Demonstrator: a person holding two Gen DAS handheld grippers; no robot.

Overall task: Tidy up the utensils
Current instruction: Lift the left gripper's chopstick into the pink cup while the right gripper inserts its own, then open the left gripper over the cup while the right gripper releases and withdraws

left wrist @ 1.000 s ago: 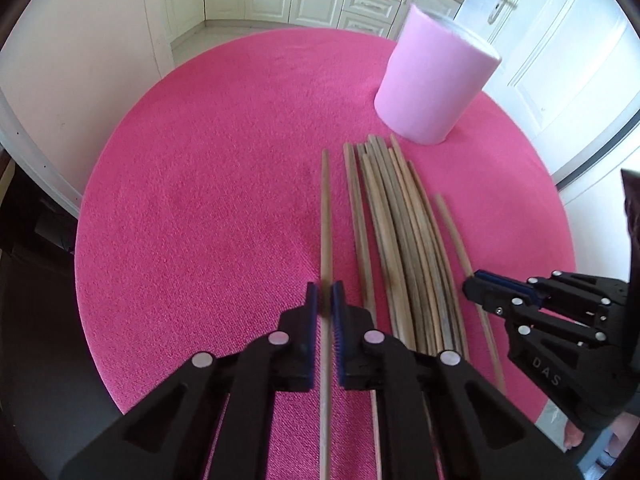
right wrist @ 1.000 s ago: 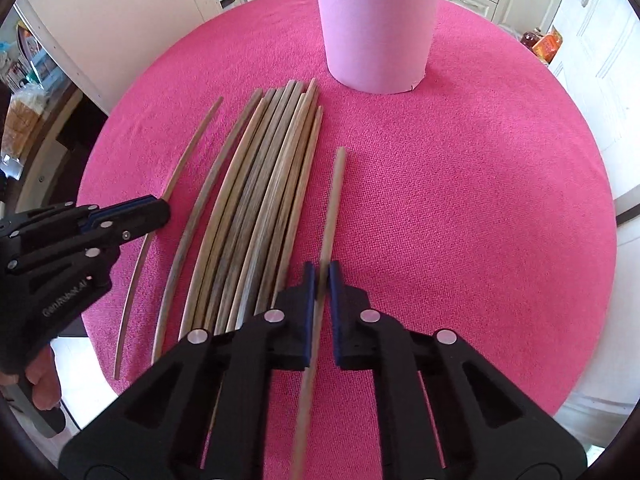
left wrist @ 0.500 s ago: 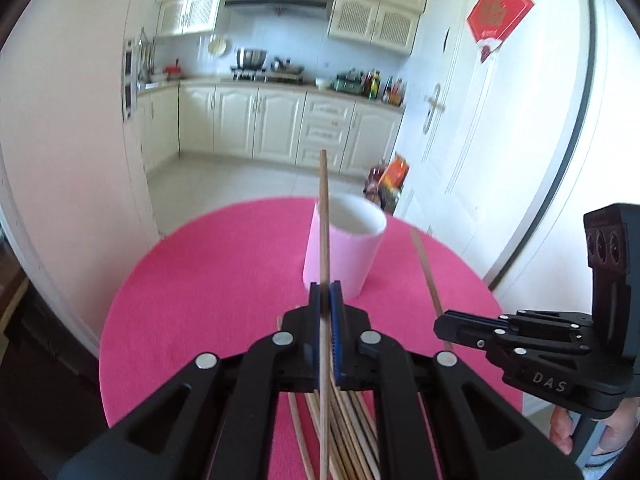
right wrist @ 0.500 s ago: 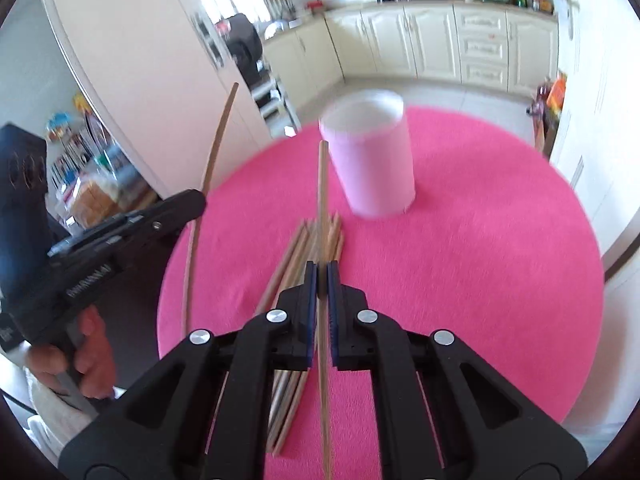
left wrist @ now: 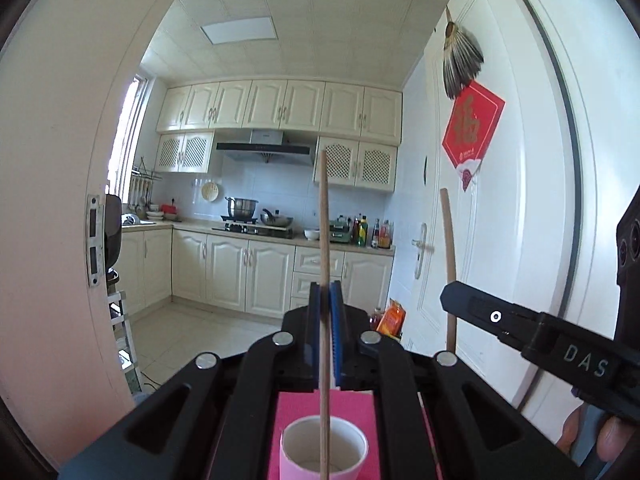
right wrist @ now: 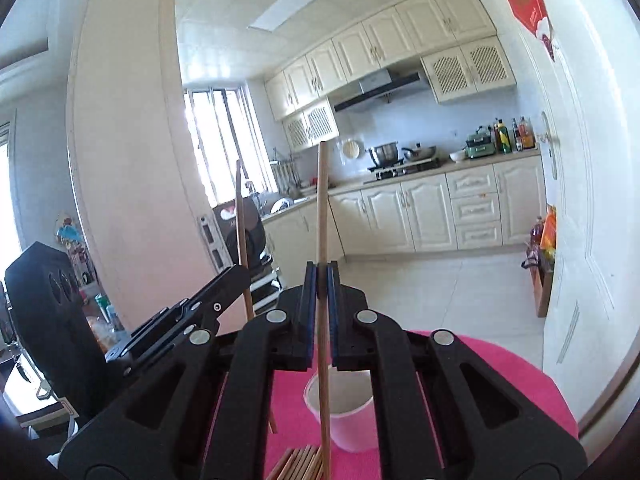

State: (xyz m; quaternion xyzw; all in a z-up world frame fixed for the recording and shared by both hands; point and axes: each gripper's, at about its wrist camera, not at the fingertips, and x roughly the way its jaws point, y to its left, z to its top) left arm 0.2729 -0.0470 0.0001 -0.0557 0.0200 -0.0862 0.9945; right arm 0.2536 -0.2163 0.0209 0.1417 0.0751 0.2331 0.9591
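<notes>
Gripping 1 wooden chopstick (left wrist: pixel 323 240) upright in the left gripper (left wrist: pixel 325 292), jaws pressing tight against its shaft, lower end hanging inside the rim of the pink cup (left wrist: pixel 324 450) as seen along the fingers. Clamping a 2nd chopstick (right wrist: pixel 321 208) upright in the right gripper (right wrist: pixel 321 276), blue pads closing flat on the wood, tip pointing at the ceiling. Standing below and just beyond both sets of fingers: the open-topped cup (right wrist: pixel 340 412), resting on the pink tablecloth (right wrist: pixel 500 376). Lying flat on that cloth just in front of the cup, at the bottom edge of the right view: the remaining bundle of chopsticks (right wrist: pixel 298 462). Showing each gripper in the other's camera, both level and side by side, each holding its stick vertically. Filling the background: cream kitchen cabinets (left wrist: pixel 248 264), a white door (left wrist: pixel 520 200) carrying a red paper decoration (left wrist: pixel 472 128).
</notes>
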